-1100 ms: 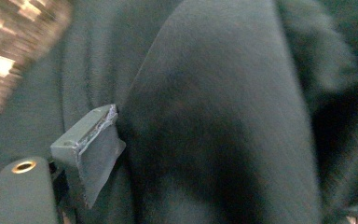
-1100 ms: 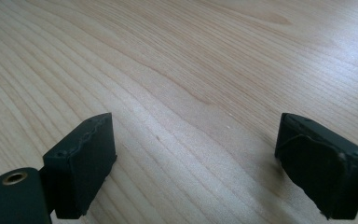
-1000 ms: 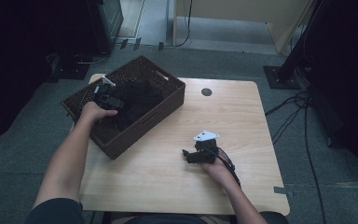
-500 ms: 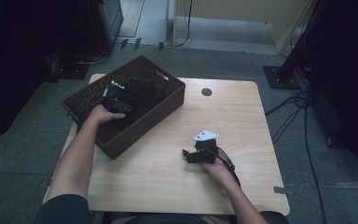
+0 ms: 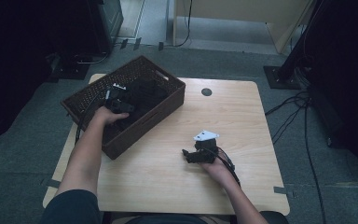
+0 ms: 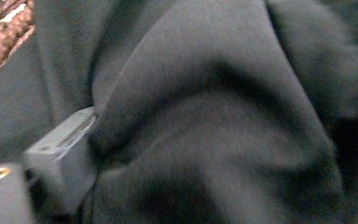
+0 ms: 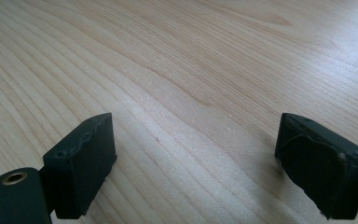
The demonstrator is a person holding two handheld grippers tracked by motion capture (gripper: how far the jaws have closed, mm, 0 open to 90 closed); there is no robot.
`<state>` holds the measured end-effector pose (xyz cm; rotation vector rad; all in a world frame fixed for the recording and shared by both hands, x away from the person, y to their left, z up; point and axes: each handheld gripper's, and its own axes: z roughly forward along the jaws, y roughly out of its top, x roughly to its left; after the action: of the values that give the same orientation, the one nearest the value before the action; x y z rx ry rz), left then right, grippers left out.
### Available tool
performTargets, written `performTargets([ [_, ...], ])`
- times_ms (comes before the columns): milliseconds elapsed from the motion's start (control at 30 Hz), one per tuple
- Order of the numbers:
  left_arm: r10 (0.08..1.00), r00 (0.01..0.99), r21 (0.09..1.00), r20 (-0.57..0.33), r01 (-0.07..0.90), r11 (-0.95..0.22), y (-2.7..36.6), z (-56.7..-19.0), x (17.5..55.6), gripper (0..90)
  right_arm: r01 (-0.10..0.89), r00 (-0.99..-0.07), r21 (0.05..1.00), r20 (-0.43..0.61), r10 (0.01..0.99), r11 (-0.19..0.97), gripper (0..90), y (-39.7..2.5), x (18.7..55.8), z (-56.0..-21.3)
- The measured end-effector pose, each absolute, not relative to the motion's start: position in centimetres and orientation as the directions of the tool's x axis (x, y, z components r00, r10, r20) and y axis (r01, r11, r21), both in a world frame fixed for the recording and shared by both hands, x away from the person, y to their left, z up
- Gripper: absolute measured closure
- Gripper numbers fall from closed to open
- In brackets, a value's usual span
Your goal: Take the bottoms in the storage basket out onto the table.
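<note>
The left hand-held gripper (image 5: 116, 103) presses into dark cloth (image 6: 205, 121) heaped in a brown wicker basket (image 5: 165, 109) at the wooden surface's (image 5: 242, 116) far-left corner, its jaw spacing hidden by folds, while the right hand-held gripper (image 7: 193, 149) rests spread wide and empty on bare wood.

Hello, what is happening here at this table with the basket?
A person works at a wooden table with a gripper in each hand. The left gripper is inside the brown woven basket, pushed into a dark cloth; whether it has gripped the cloth cannot be told. The right gripper rests low over the bare tabletop, jaws wide open and holding nothing.
</note>
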<state>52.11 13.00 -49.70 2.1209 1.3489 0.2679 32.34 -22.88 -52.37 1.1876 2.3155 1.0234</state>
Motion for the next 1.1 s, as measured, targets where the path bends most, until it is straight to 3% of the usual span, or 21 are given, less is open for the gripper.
performTargets([
  [133,0.875,0.453,0.575,-0.167,0.766,-0.287,12.8,-49.0,51.6,21.6,0.56,-0.59,0.731,0.022,0.807,0.389,11.7,-22.9,32.3,-52.4],
  [300,0.857,0.447,0.546,-0.255,0.798,-0.254,12.9,-48.6,51.3,51.3,0.558,-0.592,0.732,0.021,0.806,0.391,11.7,-22.9,32.4,-52.4],
  [400,0.849,0.439,0.522,-0.295,0.818,-0.241,13.0,-48.5,51.6,58.5,0.558,-0.592,0.732,0.021,0.805,0.391,11.7,-22.8,32.4,-52.4],
  [667,0.805,0.418,0.472,-0.421,0.859,-0.199,13.2,-47.1,52.6,64.0,0.559,-0.591,0.733,0.024,0.806,0.388,11.7,-22.8,32.4,-52.4],
  [1033,0.795,0.482,0.555,-0.369,0.8,-0.228,13.2,-41.7,53.2,64.2,0.559,-0.59,0.733,0.023,0.807,0.387,11.8,-22.8,32.4,-52.4],
  [1100,0.79,0.46,0.549,-0.405,0.813,-0.192,13.4,-41.0,53.2,64.2,0.559,-0.59,0.733,0.022,0.807,0.388,11.8,-22.8,32.4,-52.4],
])
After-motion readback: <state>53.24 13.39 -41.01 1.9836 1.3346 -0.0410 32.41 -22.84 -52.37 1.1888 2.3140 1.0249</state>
